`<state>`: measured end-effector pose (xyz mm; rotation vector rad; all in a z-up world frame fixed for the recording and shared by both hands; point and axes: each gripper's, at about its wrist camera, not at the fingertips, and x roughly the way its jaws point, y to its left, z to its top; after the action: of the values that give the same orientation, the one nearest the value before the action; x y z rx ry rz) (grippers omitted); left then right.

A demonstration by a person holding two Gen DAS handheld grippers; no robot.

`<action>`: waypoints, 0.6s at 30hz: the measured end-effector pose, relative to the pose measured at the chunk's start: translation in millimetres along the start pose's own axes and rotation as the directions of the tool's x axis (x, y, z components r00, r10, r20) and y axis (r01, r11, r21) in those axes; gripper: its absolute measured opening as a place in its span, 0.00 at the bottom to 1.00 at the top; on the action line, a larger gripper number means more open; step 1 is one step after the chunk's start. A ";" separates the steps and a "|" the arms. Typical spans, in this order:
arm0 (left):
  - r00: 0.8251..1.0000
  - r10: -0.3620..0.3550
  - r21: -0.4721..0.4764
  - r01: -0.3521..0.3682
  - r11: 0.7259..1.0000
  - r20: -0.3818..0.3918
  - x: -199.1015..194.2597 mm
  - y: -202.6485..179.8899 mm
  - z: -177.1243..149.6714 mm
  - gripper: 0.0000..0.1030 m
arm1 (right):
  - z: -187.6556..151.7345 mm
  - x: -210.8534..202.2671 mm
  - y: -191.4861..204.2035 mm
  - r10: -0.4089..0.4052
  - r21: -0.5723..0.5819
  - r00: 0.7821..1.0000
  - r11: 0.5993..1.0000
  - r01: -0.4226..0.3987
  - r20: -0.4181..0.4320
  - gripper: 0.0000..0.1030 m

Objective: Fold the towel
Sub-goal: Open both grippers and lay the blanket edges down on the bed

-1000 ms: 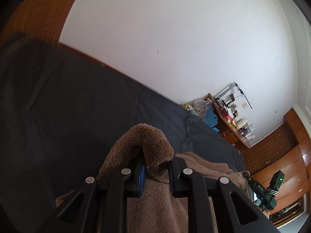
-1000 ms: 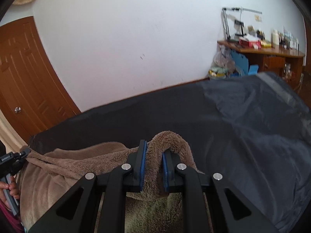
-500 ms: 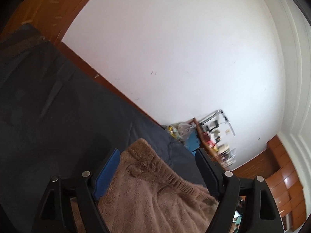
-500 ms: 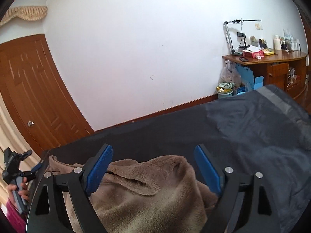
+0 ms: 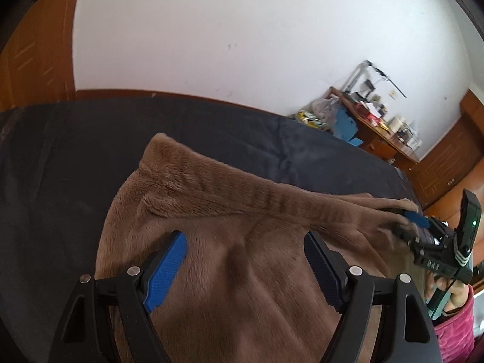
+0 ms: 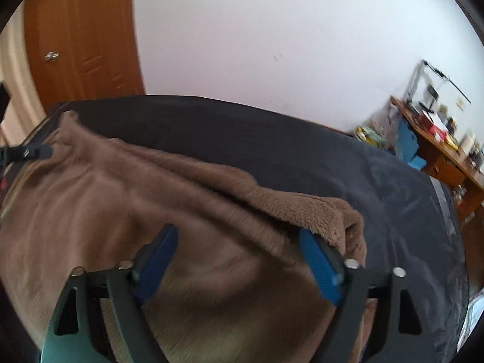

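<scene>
I see the brown towel lying on the dark bedcover, spread toward the near edge of the bed, with a thick rolled fold running across it toward the far side; one corner of it peaks near the bed's left part in the left wrist view.

My left gripper stands wide, its blue pads well apart over the towel's flat nap; nothing is pinched between them, and the pads do not press on the cloth.

My right gripper also stands wide, though its jaws are closing at this moment; the towel's fluffy corner lies just beside, perhaps touching, the right-hand pad, but no fold is gripped between the two.

From the left wrist view I can pick out that same right gripper at the towel's right end, a hand in a pink sleeve holding its handle.

Beyond the bed's far edge there is a white wall, a wooden door at the left, and a cluttered wooden desk by the right corner.
</scene>
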<state>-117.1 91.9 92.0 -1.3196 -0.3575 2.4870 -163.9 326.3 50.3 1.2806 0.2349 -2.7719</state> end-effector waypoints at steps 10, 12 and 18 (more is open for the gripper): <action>1.000 -0.002 -0.042 0.003 0.999 0.022 11.0 24.8 -7.9 0.79 | 34.5 48.3 -15.4 -0.036 0.000 0.999 0.999 0.037 -0.033 0.75; 0.999 -0.016 -0.058 0.018 0.998 0.029 8.9 34.6 -10.3 0.79 | 34.4 60.0 -15.3 -0.036 -0.014 0.996 0.999 0.035 -0.077 0.76; 0.997 -0.057 -0.132 0.064 0.989 0.056 7.3 49.8 -12.4 0.79 | 29.2 43.7 -34.4 -0.016 0.034 1.000 0.999 0.016 -0.026 0.76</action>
<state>-118.0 49.7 62.0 -1.2753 -0.5770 2.4881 -218.8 354.9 39.3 1.3288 0.2018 -2.7857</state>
